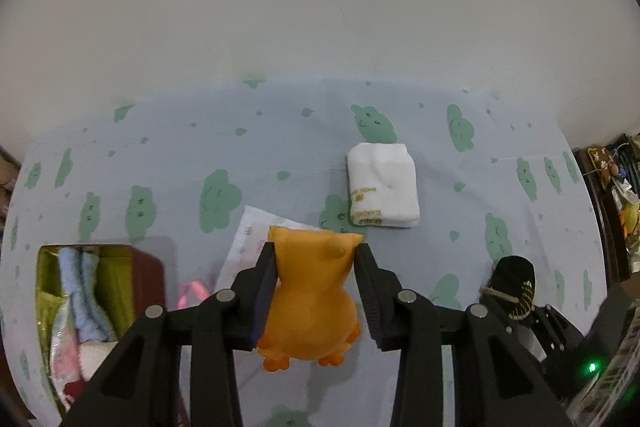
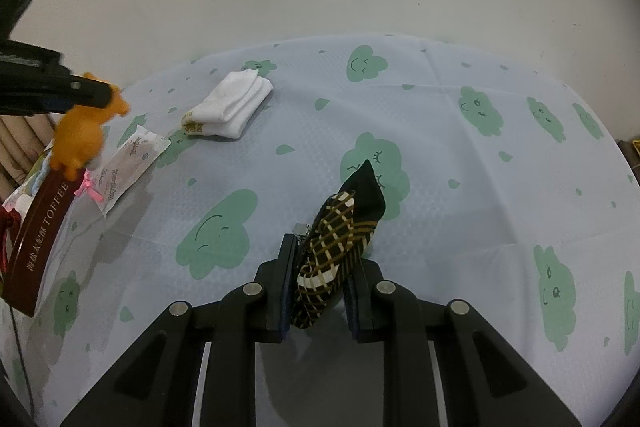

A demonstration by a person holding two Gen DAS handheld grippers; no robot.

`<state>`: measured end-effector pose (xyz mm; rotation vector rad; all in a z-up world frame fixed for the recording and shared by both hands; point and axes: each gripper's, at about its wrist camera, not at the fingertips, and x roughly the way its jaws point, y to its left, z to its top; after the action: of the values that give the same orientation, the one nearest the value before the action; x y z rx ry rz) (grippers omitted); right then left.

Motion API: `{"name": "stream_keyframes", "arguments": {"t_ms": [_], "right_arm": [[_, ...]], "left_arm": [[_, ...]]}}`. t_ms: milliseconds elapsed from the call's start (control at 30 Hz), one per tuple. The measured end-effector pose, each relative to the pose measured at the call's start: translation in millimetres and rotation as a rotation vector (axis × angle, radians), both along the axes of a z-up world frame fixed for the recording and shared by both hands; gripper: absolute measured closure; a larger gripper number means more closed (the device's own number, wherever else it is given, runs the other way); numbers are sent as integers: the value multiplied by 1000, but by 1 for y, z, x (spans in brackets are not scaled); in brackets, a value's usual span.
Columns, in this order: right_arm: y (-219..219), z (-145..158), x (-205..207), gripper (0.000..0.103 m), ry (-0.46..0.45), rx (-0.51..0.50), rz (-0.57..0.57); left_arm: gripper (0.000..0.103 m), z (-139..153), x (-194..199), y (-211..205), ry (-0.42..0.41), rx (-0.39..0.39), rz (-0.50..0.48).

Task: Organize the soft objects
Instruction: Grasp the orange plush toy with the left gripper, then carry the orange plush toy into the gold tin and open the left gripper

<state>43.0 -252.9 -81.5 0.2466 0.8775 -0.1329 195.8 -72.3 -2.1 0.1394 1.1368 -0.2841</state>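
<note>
The left gripper has its fingers clenched on an orange plush duck toy, lifted above the table draped in pale blue cloth with green cloud faces, near a dark red toffee box holding rolled cloths. The right gripper grasps a rolled black sock with tan plaid pattern. A folded white towel lies beyond, beside a flat printed packet.
</note>
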Motion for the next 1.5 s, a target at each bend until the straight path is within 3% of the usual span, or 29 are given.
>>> {"name": "stream_keyframes", "arguments": {"t_ms": [633, 1100, 1300, 1500], "right_arm": [[1, 1, 0, 84, 1, -7, 0], [1, 0, 0, 84, 0, -8, 1], [1, 0, 0, 84, 0, -8, 1], [2, 0, 0, 83, -1, -8, 1]], "left_arm": [[64, 47, -25, 117, -73, 61, 153], [64, 27, -9, 221, -32, 108, 337], [64, 16, 0, 243, -16, 102, 379], [64, 18, 1, 235, -26, 95, 333]]}}
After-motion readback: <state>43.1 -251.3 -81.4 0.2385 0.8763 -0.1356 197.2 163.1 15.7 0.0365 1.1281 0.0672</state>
